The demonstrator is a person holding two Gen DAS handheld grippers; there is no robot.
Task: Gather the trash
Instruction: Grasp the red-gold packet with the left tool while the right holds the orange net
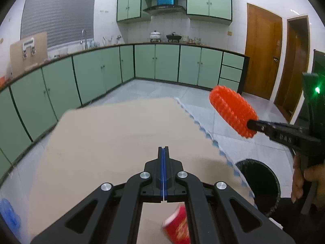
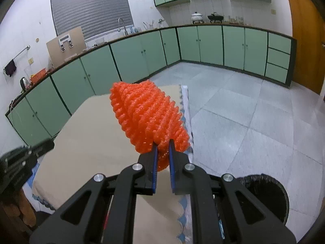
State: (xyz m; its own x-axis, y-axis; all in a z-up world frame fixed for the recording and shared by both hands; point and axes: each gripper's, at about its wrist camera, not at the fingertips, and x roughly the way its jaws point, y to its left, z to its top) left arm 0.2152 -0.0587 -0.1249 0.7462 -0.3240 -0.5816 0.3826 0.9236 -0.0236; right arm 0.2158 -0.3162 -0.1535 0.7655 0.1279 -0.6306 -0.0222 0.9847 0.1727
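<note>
Beige cardboard (image 1: pixel 126 134) covers the table in the left wrist view, and a blue and white cloth edge (image 1: pixel 215 140) with a scalloped border shows along its right side. Behind it the room is a kitchen: pale green cabinets (image 1: pixel 97 69) run along the walls, the floor (image 1: pixel 154 87) is grey tile, and a brown wooden door (image 1: pixel 262 50) stands at about 2 o'clock. The left gripper (image 1: pixel 163 152) is clenched, its two blue pads pressed together with nothing between them. At 3 o'clock the right gripper (image 1: pixel 251 125) holds an orange foam net (image 1: pixel 231 111) in the air, beyond the right edge of the table. Below it, at about 4 o'clock, a black-lined trash bin (image 1: pixel 262 183) stands on the floor. A red paper cup (image 1: pixel 178 225) lies on the cardboard at 6 o'clock (partly hidden by the gripper frame).

In the right wrist view, the right gripper (image 2: pixel 162 148) grasps the orange foam net (image 2: pixel 146 113) by its lower end. The net is a soft mesh sleeve with many small ridges, and it points up toward 11 o'clock. The trash bin (image 2: pixel 264 195) is at 4 o'clock, and the left gripper (image 2: pixel 26 156) appears blurred at 9 o'clock.
</note>
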